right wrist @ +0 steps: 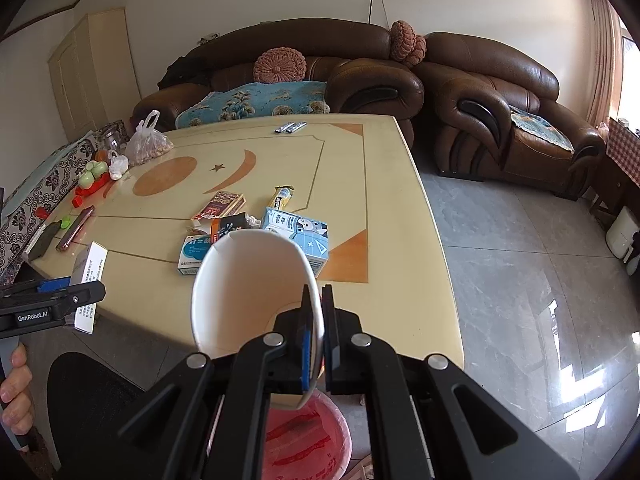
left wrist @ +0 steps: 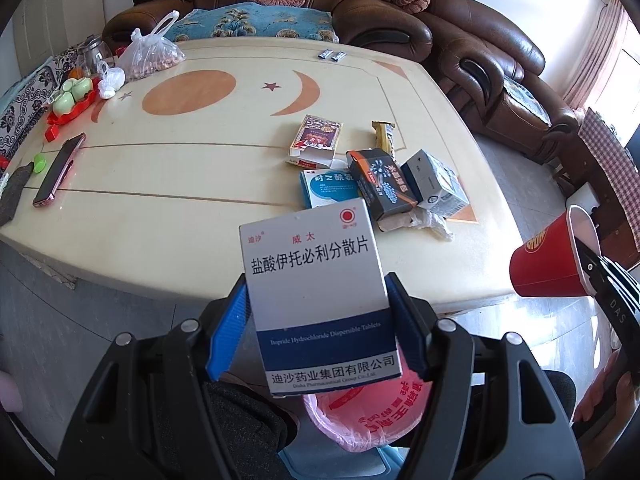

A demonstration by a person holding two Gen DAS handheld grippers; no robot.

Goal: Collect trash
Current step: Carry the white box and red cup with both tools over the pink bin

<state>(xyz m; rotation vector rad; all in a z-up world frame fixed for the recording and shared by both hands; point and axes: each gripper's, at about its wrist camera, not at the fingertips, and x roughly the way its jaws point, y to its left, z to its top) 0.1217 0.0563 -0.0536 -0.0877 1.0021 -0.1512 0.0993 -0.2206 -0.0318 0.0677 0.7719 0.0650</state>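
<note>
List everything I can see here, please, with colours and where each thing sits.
medicine box: one, white and blue, held in left gripper
paper cup: one, red outside, white inside, wall pinched by right gripper
bin: one, pink liner, on floor below grippers
boxes and wrappers: several, mixed colours, clustered on table
phone: one, pink, table's left
table: one, cream
sofas: brown, behind table
left gripper: black, blue pads
right gripper: black
hand: one, on left gripper's handle

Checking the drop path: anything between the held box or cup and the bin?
Nothing visible. The box in the left gripper and the cup in the right gripper sit above the pink-lined bin.
</note>
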